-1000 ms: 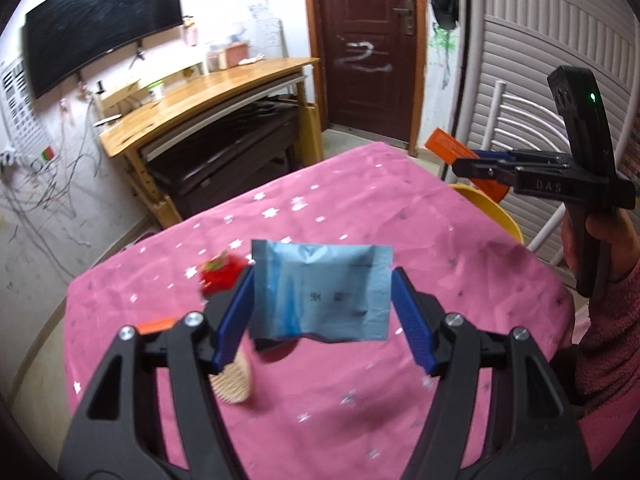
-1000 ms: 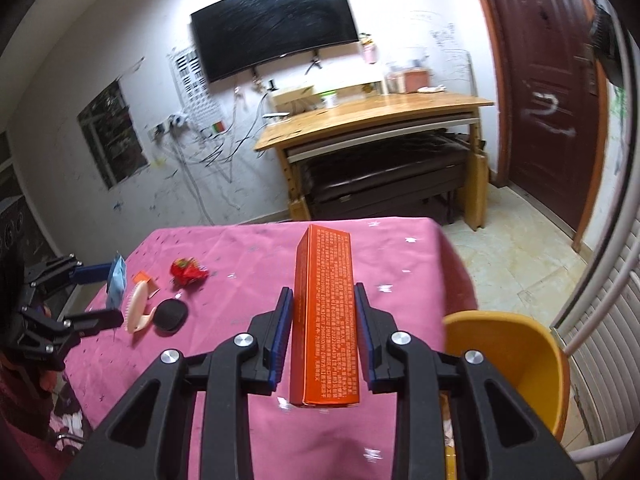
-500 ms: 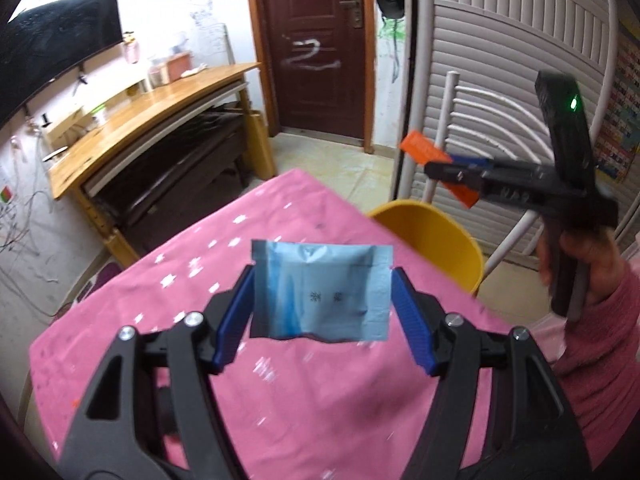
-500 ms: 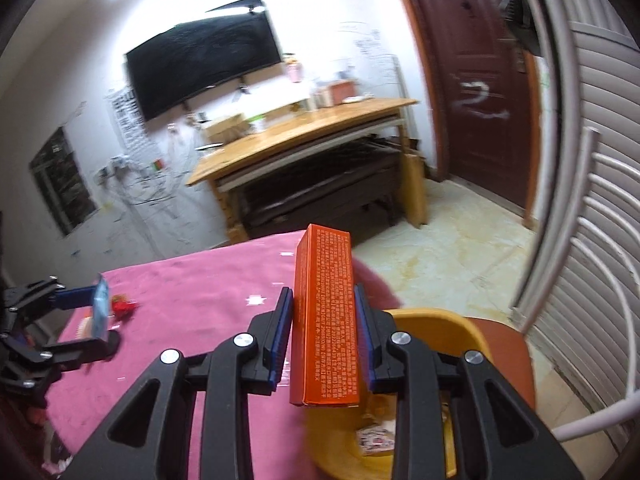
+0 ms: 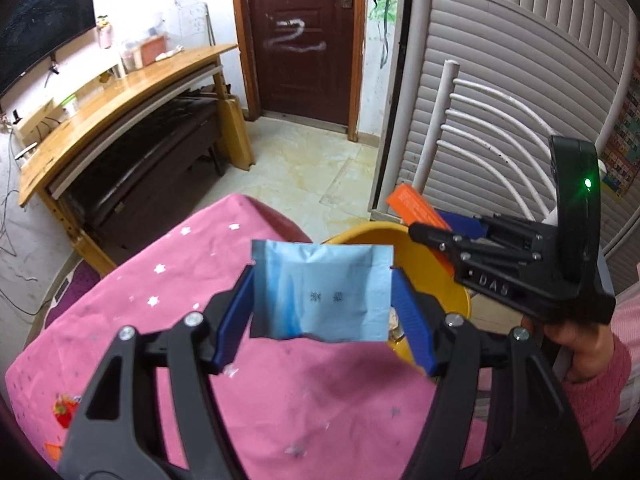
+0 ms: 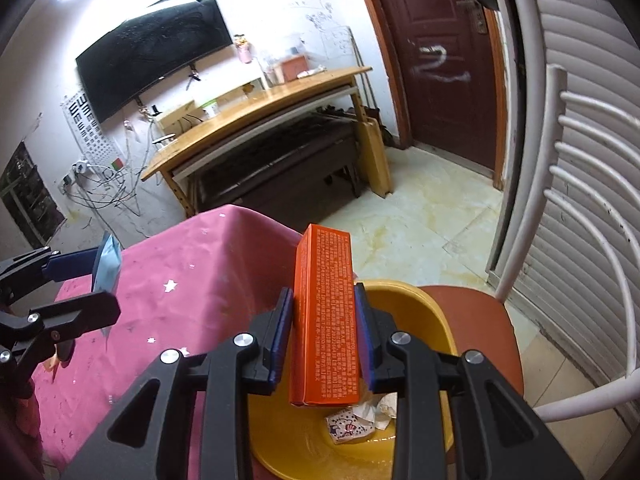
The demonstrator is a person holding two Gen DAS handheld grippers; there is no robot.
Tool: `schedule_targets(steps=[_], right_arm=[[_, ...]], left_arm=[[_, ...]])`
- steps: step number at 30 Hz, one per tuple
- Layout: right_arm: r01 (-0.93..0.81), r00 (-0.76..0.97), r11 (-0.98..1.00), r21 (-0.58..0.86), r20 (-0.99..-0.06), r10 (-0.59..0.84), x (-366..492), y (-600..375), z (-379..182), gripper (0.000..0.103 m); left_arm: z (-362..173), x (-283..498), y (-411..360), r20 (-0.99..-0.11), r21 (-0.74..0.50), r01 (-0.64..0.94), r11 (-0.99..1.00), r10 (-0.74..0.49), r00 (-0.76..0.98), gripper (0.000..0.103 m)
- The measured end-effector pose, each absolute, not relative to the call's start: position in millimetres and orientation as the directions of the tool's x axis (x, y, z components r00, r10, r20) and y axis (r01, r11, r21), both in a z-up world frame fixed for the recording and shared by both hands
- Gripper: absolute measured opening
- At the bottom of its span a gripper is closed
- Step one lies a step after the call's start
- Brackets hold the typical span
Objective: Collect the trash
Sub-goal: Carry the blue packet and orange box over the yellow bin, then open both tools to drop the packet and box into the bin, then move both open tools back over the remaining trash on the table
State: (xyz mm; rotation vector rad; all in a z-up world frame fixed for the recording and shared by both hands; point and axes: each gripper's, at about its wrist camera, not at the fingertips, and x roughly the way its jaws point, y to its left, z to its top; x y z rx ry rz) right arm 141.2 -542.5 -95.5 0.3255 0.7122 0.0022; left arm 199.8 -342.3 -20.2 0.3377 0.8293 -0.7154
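The left gripper [image 5: 322, 300] is clenched on a blue sachet [image 5: 322, 294] and holds it above the pink table [image 5: 280, 400], just beside the rim of the yellow basin [image 6: 436, 320] that stands on a brown chair [image 6: 480, 320]. The right gripper [image 6: 322, 332] grasps an orange box [image 6: 324, 320] between its blue pads – the box stands upright over the basin, above some crumpled wrappers [image 6: 360, 420] on the basin's bottom. Well apart from the basin, near the table's far corner, lies a red wrapper [image 5: 66, 412].

Home: wall TV [image 6: 154, 46], wooden desk [image 6: 256, 120] (cluttered).
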Motion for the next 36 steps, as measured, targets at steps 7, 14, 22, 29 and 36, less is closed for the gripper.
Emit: schedule_targets(steps=[7,14,22,29,36], right_arm=[[0.150,0.735,0.936,0.318,-0.669,0.110,143.8,-560.0,-111.3,0.025],[0.158,0.715,0.918,0.364,-0.683,0.148,148.6,-572.6,-123.7,0.027],[0.170,0.715,0.910,0.378,-0.683,0.150,148.4,-577.2,-126.3,0.037],[0.159,0.718,0.914,0.372,-0.680,0.152,148.0,-574.7,-122.6,0.038],[0.104,0.730,0.930,0.354,-0.661,0.170,148.3,-552.7,-109.9,0.041]], left_arm=[[-32.6,210.9,-371.0,-0.783,0.010,0.702,0.712,-0.430,0.448,0.065],[-39.3,222.3,-393.0,-0.796,-0.001,0.683,0.730,-0.414,0.441,0.071],[-37.1,223.9,-392.5,-0.795,-0.043,0.650,0.759,-0.420,0.437,0.088],[-25.8,221.2,-368.7,-0.776,-0.073,0.625,0.777,-0.438,0.454,0.088],[-12.4,210.9,-334.9,-0.745,-0.095,0.599,0.795,-0.456,0.487,0.088]])
